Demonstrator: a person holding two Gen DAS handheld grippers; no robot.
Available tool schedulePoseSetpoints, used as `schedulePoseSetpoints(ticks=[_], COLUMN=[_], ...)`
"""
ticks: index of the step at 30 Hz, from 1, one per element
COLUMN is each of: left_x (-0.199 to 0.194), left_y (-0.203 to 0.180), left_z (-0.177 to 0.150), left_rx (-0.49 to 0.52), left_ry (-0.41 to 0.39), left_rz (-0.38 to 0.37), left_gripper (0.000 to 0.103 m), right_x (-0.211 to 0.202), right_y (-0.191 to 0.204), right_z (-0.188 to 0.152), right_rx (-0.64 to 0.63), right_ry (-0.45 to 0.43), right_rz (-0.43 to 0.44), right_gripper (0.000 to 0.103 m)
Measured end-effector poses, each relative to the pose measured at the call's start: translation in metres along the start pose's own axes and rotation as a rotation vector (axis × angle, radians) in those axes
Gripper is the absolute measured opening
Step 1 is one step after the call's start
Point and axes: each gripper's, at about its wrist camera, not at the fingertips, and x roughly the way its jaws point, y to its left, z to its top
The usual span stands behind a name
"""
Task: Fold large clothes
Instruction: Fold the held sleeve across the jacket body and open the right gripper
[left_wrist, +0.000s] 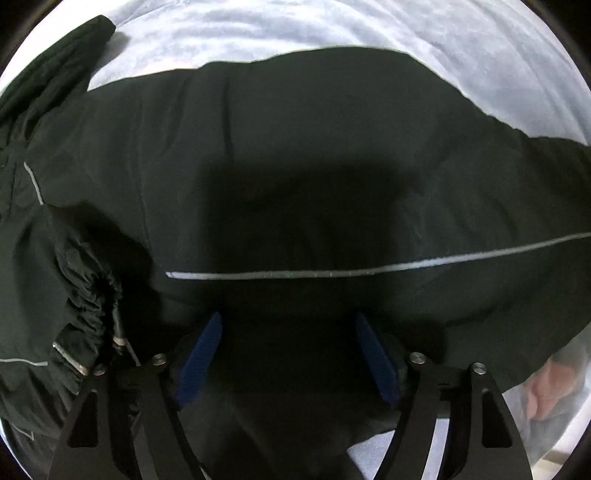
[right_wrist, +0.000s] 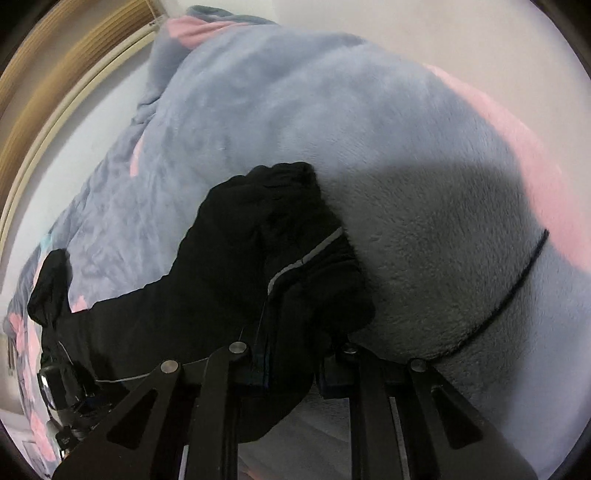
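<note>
A large black jacket (left_wrist: 295, 155) with thin grey reflective stripes (left_wrist: 332, 274) lies spread on a light blue fleece blanket (left_wrist: 332, 26). My left gripper (left_wrist: 288, 332) hangs just above the jacket's near edge, its blue pads (left_wrist: 201, 354) wide apart with dark cloth between and under them. An elastic cuff (left_wrist: 92, 302) lies bunched at the left. In the right wrist view, my right gripper (right_wrist: 291, 354) is shut on a bunched end of the jacket (right_wrist: 266, 251), which bulges out past the fingers and trails away to the left.
The blue and pink blanket (right_wrist: 369, 129) covers the bed. A thin black cord (right_wrist: 517, 288) lies across it on the right. A wall and a wooden window frame (right_wrist: 55, 92) are at the far left. The other gripper's camera (right_wrist: 51, 384) shows at lower left.
</note>
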Motion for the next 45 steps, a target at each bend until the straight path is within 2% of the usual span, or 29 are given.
schedulePoseSetpoints(ticks=[3,5,8,13,17,20,25,30,33,41,45], left_x=[-0.011,-0.026,-0.064,-0.126,-0.160,-0.181,-0.201,-0.210,-0.209,-0.190,-0.178], left_y=[0.001,0.003,0.016,0.060,0.094,0.136,0.213,0.268,0.300,0.355,0.374], left_z=[-0.005,-0.012,-0.029,-0.059,-0.080,-0.098,-0.130,-0.162,-0.179,-0.215,-0.224], left_rx=[0.031,0.037,0.023,-0.036,-0.081,-0.125,-0.219,-0.256,-0.295,-0.421,-0.485], left_ry=[-0.020,-0.043,-0.128,-0.248,-0.316,-0.351,-0.397,-0.423,-0.420,-0.381,-0.350], left_rz=[-0.004,-0.034,-0.097,-0.156,-0.128,-0.097,-0.050,0.035,0.057,0.077,0.068], left_gripper=[0.077,0.077,0.077,0.077,0.077,0.077,0.077,0.077,0.077,0.077,0.077], right_x=[-0.010,-0.025,-0.052,-0.080,-0.087,-0.088,-0.071,-0.050,-0.037,0.012,0.054], right_y=[0.012,0.025,0.059,0.142,0.213,0.274,0.380,0.473,0.521,0.615,0.642], right_z=[-0.004,-0.004,-0.011,-0.032,-0.057,-0.082,-0.136,-0.192,-0.223,-0.289,-0.327], right_rx=[-0.047,-0.074,-0.151,-0.292,-0.401,-0.496,-0.645,-0.768,-0.819,-0.947,-1.025], right_ry=[-0.017,-0.047,-0.100,-0.129,-0.121,-0.111,-0.066,-0.012,0.027,0.161,0.251], right_rz=[-0.025,0.016,0.065,0.151,0.198,0.208,0.242,0.273,0.299,0.356,0.321], right_gripper=[0.019,0.019,0.019,0.019,0.018,0.018,0.018,0.018,0.018,0.019,0.022])
